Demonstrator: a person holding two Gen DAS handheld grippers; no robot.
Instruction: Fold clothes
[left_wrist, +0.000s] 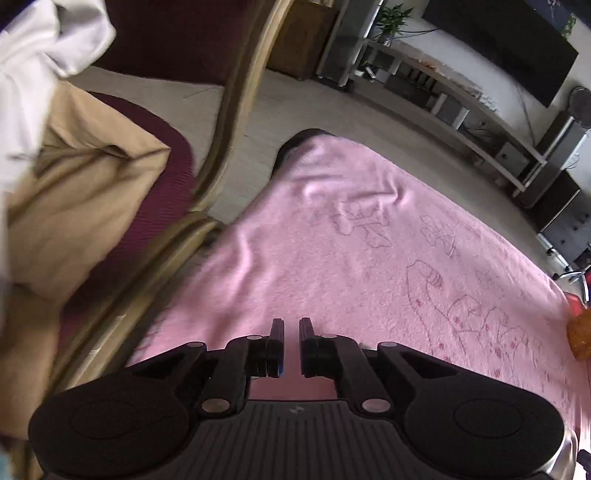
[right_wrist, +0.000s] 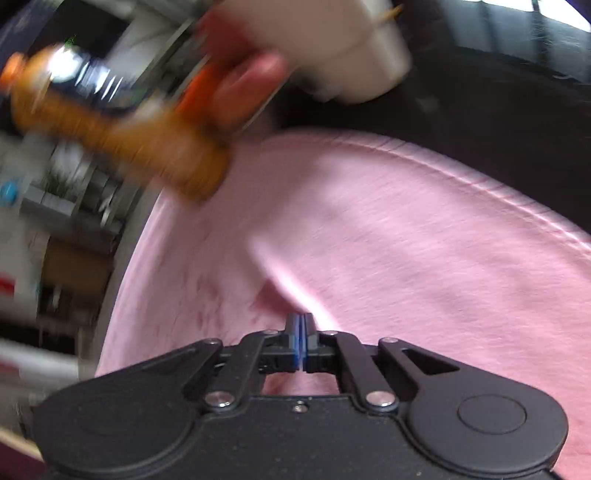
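Note:
A pink garment (left_wrist: 351, 258) with a thin line-drawn print lies spread over a low table. In the right wrist view, the pink garment (right_wrist: 424, 240) shows a stitched hem along its far edge. My left gripper (left_wrist: 291, 328) hangs over the garment's near part. Its fingers stand close together, and the narrow slit between them is filled with pink cloth. My right gripper (right_wrist: 303, 317) has its blue pads pressed together. A raised ridge of the cloth runs straight into its tips.
A maroon sofa with a wooden frame (left_wrist: 236, 110) stands to the left, carrying a tan cloth (left_wrist: 85, 192) and a white garment (left_wrist: 44, 44). A TV bench (left_wrist: 461, 110) lines the far wall. A blurred orange bottle-like object (right_wrist: 122, 136) lies at the garment's edge.

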